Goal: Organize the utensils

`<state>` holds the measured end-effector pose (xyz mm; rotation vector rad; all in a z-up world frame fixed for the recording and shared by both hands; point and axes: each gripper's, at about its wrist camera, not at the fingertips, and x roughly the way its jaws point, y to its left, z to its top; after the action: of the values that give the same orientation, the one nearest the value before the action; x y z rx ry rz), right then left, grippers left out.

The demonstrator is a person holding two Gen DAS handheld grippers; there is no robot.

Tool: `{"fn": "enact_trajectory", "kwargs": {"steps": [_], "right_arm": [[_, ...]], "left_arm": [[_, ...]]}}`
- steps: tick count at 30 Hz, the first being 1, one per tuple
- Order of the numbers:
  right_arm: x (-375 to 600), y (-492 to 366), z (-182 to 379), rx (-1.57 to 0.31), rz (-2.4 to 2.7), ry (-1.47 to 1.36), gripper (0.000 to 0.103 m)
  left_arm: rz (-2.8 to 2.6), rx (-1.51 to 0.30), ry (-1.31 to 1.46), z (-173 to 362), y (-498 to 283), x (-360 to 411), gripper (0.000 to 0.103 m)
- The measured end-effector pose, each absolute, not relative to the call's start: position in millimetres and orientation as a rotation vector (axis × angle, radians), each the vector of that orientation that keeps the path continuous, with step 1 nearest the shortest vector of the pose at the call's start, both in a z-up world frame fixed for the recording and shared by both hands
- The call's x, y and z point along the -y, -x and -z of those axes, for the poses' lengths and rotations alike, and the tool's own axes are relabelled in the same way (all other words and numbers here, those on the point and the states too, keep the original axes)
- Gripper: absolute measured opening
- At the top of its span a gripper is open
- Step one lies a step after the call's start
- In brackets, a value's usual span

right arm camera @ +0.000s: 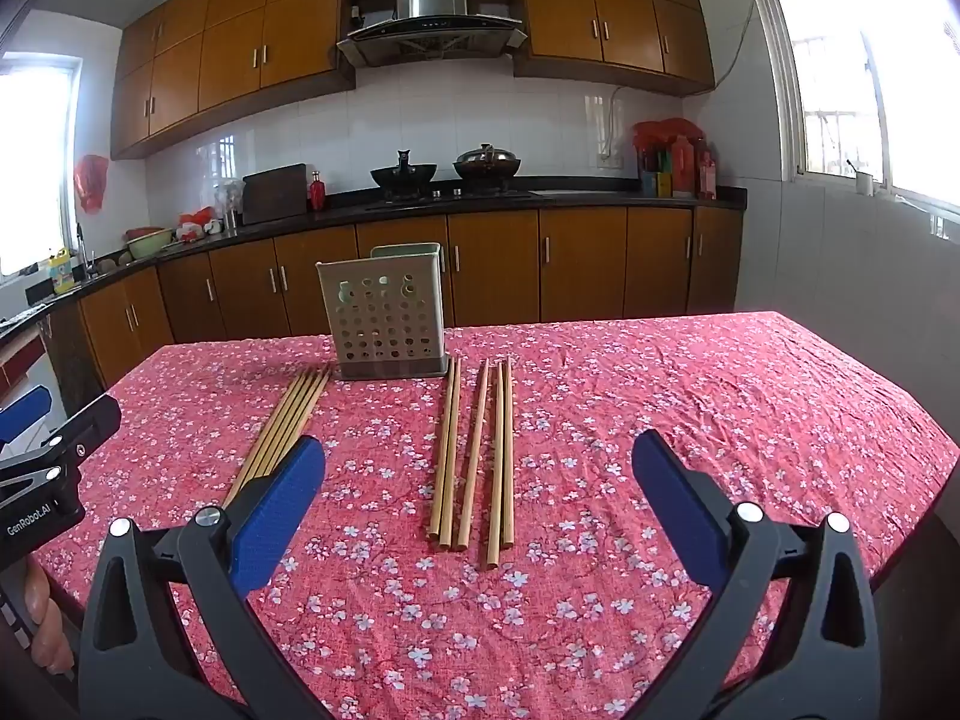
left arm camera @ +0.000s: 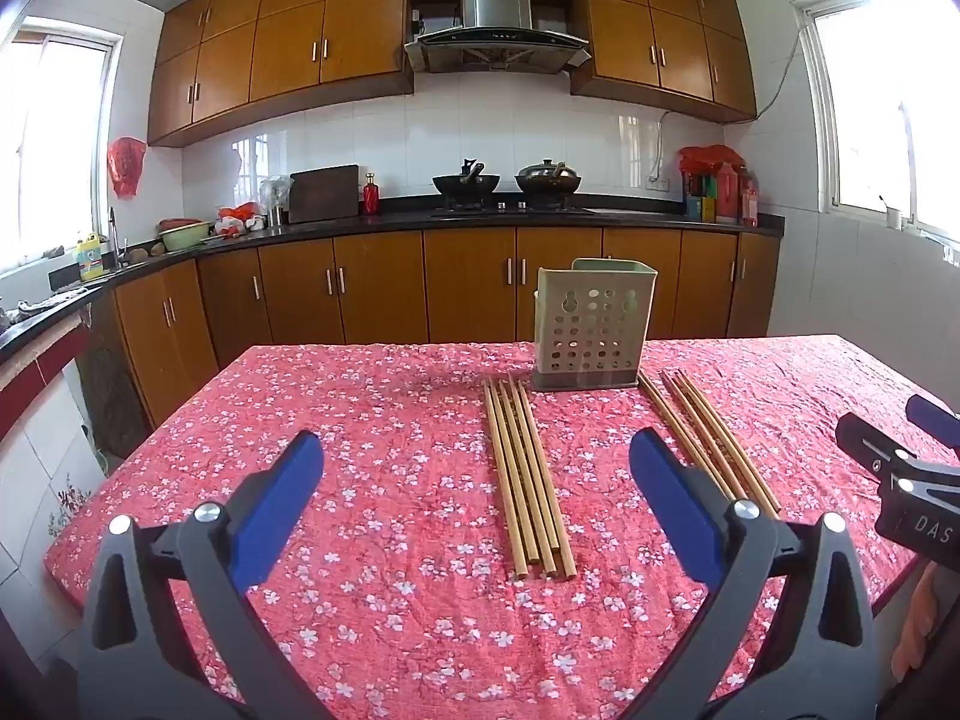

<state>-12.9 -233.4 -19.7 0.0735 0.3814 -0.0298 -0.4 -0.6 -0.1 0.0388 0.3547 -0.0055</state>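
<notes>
A pale green perforated utensil holder (left arm camera: 591,324) (right arm camera: 387,313) stands upright on the far side of the table. Two groups of several wooden chopsticks lie flat in front of it. The left group (left arm camera: 528,480) (right arm camera: 282,426) is tightly packed; the right group (left arm camera: 711,438) (right arm camera: 474,456) is more spread out. My left gripper (left arm camera: 477,492) hovers open above the cloth, short of the left group. My right gripper (right arm camera: 480,498) is open too, with the near ends of the right group showing between its blue fingers. Nothing is held.
The table (left arm camera: 372,420) wears a red floral cloth. Each gripper shows at the other view's edge, the right gripper (left arm camera: 900,468) and the left gripper (right arm camera: 42,450), with a hand below. Behind are wooden cabinets, a black counter with two woks (left arm camera: 504,183) and windows on both sides.
</notes>
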Motion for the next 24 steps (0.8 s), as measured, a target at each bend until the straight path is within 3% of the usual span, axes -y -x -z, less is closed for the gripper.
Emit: {"fn": "enact_trajectory", "kwargs": {"steps": [24], "right_arm": [[232.8, 12.5, 20.6, -0.383, 0.029, -0.075, 0.101]], "left_arm": [[0.004, -0.357, -0.038, 0.7, 0.3, 0.3, 0.099]]}}
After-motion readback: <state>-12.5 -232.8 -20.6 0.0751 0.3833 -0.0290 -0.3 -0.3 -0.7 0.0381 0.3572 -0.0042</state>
